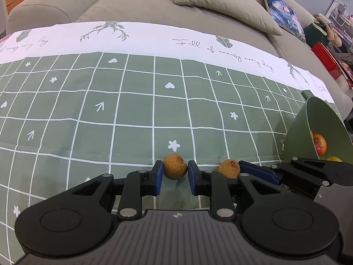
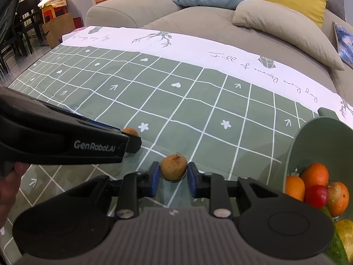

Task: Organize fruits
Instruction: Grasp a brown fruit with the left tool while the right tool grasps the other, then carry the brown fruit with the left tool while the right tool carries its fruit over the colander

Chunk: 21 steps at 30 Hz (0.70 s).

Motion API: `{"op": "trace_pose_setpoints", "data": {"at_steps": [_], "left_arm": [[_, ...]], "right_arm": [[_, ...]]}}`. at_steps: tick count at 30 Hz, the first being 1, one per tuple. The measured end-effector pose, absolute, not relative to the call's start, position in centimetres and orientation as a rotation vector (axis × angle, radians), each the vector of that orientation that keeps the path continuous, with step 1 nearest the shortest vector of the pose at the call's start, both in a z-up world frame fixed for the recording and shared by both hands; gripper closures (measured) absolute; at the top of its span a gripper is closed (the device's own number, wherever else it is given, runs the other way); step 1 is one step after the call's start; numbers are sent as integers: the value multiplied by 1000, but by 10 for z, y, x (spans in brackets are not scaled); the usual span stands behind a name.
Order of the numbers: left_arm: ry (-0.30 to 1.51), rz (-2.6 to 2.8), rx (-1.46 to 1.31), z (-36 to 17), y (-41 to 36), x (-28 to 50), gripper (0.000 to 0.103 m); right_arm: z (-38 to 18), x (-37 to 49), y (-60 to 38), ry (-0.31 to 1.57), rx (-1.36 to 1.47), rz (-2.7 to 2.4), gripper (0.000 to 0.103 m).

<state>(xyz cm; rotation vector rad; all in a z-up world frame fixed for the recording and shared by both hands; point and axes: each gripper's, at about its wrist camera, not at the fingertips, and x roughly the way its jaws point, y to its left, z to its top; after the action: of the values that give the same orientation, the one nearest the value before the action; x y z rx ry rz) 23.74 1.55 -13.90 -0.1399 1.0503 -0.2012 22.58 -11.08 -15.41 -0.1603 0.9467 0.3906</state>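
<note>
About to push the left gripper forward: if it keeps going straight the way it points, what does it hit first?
The left gripper is already shut on a small brown fruit, so nothing stands between them. It points steeply down, so the next contact would probably be the green checked tablecloth under the fruit.

I see open tablecloth (image 1: 132,110) toward the sofa-side edge; the green bowl (image 2: 320,145) blocks my right edge.

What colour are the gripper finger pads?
Blue pads, clearest in the left wrist view.
</note>
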Motion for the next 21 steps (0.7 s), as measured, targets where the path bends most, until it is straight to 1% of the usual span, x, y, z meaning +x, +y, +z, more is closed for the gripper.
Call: {"op": "trace_pose_setpoints", "data": {"at_steps": [9,21], "left_arm": [[1015,-180,-149,-111,21,217,77],[1005,-147,-175,-74,25,170,77]], "right_arm": [[-132,210,-116,916,-143,390,81],[-94,158,-132,886,-123,396,81]]}}
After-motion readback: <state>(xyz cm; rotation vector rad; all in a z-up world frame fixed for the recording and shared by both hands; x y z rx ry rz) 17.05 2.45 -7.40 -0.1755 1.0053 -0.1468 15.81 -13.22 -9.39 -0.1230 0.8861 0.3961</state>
